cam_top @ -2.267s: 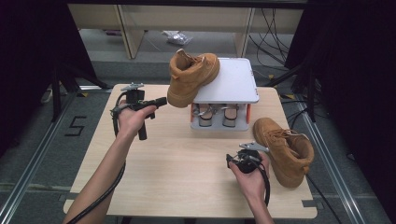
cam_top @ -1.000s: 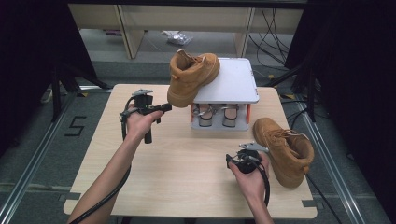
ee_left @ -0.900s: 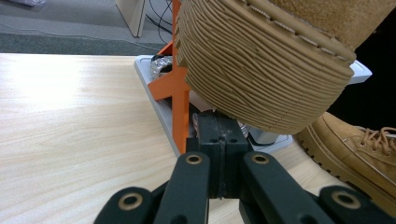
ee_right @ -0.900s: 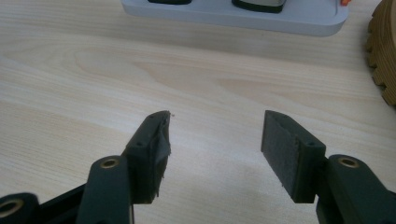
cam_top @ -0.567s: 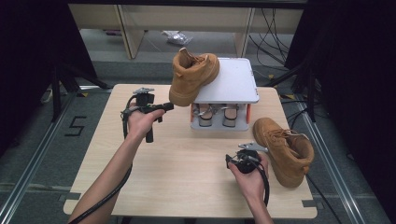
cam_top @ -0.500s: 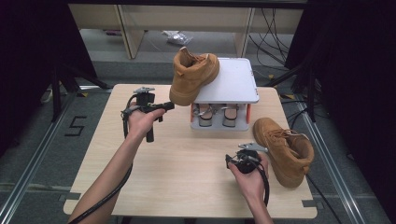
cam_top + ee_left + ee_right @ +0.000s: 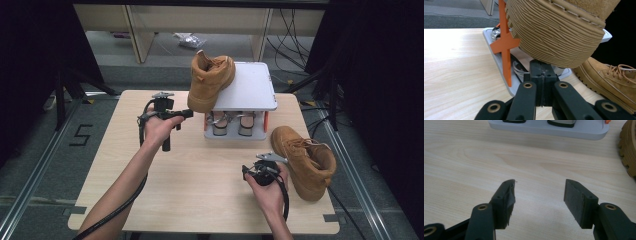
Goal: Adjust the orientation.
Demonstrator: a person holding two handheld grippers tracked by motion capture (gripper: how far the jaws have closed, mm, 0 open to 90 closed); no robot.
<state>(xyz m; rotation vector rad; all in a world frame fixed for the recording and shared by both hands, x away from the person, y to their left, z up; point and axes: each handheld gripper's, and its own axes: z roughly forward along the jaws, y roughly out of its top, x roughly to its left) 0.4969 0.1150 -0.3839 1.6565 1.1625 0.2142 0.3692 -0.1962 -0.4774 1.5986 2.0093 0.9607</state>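
Left arm comes in from the bottom left and stretches diagonally across the worktop (image 7: 115,165), hand wrapped round the left gripper (image 7: 186,113) with its handle pointing down and its nose aimed level at the boot on the rack. Its fingers (image 7: 541,72) are pressed together, nothing between them, and the tips sit right under the ribbed sole at the toe of the tan boot (image 7: 209,80). Looks like touching or as good as; can't quite tell which. That boot is tilted on the left edge of the grey rack top (image 7: 252,90), toe hanging off over the worktop, heel up and away. There's an orange cross brace (image 7: 504,42) on the rack just beside the toe.

Right hand rests low near the front right, holding the right gripper (image 7: 249,172), fingers (image 7: 505,200) spread apart over bare wood, gripping nothing. The second boot (image 7: 306,161) stands just beside that hand, on the worktop
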